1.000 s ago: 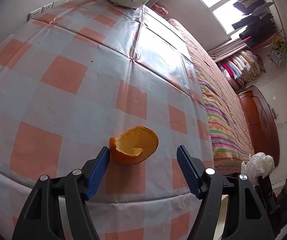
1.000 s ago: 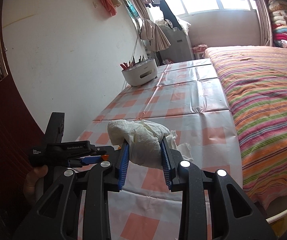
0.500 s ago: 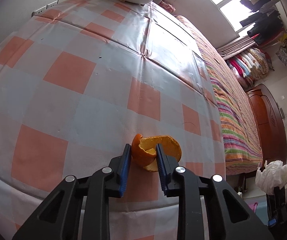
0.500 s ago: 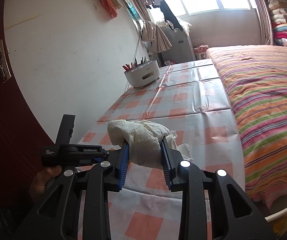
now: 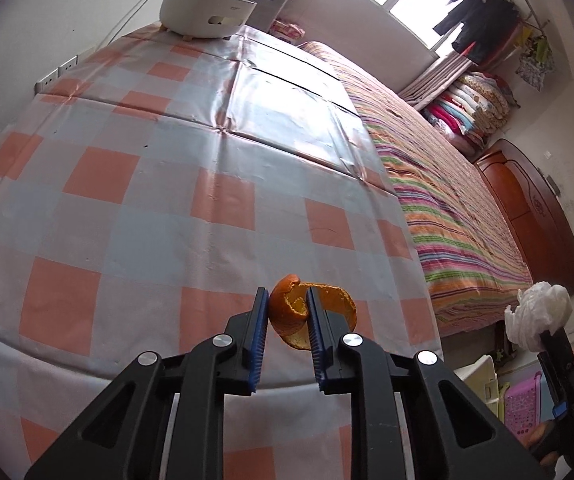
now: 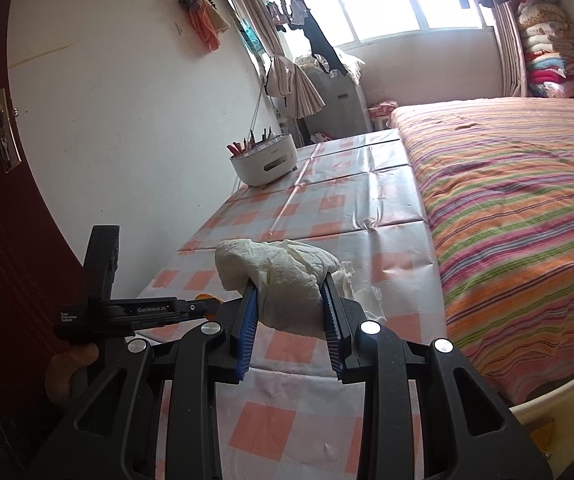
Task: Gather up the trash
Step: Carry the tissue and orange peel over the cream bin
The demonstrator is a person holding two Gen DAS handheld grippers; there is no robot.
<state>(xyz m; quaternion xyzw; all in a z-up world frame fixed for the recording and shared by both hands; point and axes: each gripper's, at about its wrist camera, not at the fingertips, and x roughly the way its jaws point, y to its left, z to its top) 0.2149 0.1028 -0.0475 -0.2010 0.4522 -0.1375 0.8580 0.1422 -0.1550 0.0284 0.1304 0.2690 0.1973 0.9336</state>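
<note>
Since a second ago left gripper (image 5: pixel 287 306) is clamping its jaws on the orange peel (image 5: pixel 307 314), lifting it near the table (image 5: pixel 127 184) edge, while right gripper (image 6: pixel 289 300) is keeping the crumpled tissue (image 6: pixel 283 276) pinched, freeing both for one trip to disposal.

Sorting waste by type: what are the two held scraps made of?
Left gripper pinches orange peel: fruit rind, glossy orange outside, pale matte inside. Right gripper holds a crumpled wad, likely tissue paper: white, matte, softly creased.
</note>
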